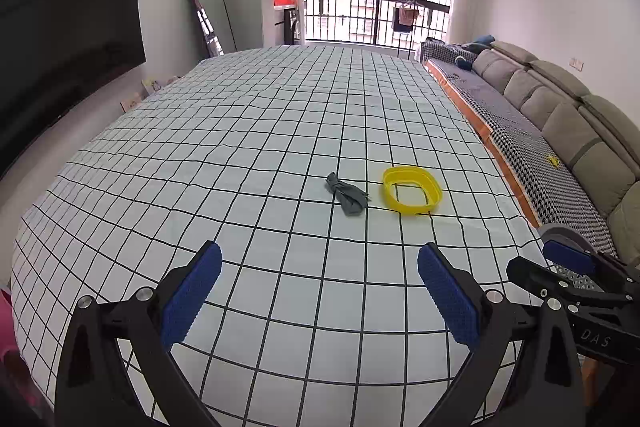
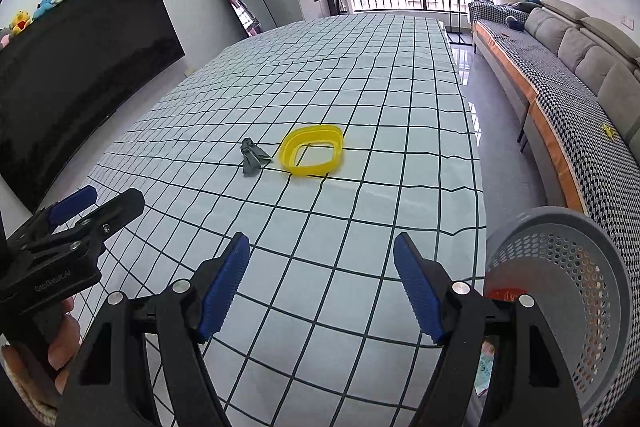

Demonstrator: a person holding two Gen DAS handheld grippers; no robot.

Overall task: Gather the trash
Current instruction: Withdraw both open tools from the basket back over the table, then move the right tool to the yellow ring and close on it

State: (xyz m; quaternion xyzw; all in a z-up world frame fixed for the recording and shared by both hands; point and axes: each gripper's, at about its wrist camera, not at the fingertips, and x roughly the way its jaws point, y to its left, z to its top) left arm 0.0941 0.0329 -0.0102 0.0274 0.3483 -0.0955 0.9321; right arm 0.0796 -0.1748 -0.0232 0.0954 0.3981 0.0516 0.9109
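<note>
A crumpled grey scrap (image 1: 347, 197) lies on the checked tablecloth (image 1: 240, 155), with a yellow plastic ring (image 1: 412, 190) just right of it. Both show in the right wrist view too, the scrap (image 2: 252, 158) and the ring (image 2: 313, 155). My left gripper (image 1: 320, 291) is open and empty, well short of the scrap. My right gripper (image 2: 322, 283) is open and empty, also short of both. A grey perforated trash basket (image 2: 568, 291) stands at the table's right edge beside my right gripper, with some wrappers inside.
A sofa with a houndstooth cover (image 2: 568, 83) runs along the right. A large dark TV (image 1: 68, 39) is on the left wall, a leaning mirror (image 1: 210, 7) behind it. The right gripper shows at the left wrist view's right edge (image 1: 568, 267).
</note>
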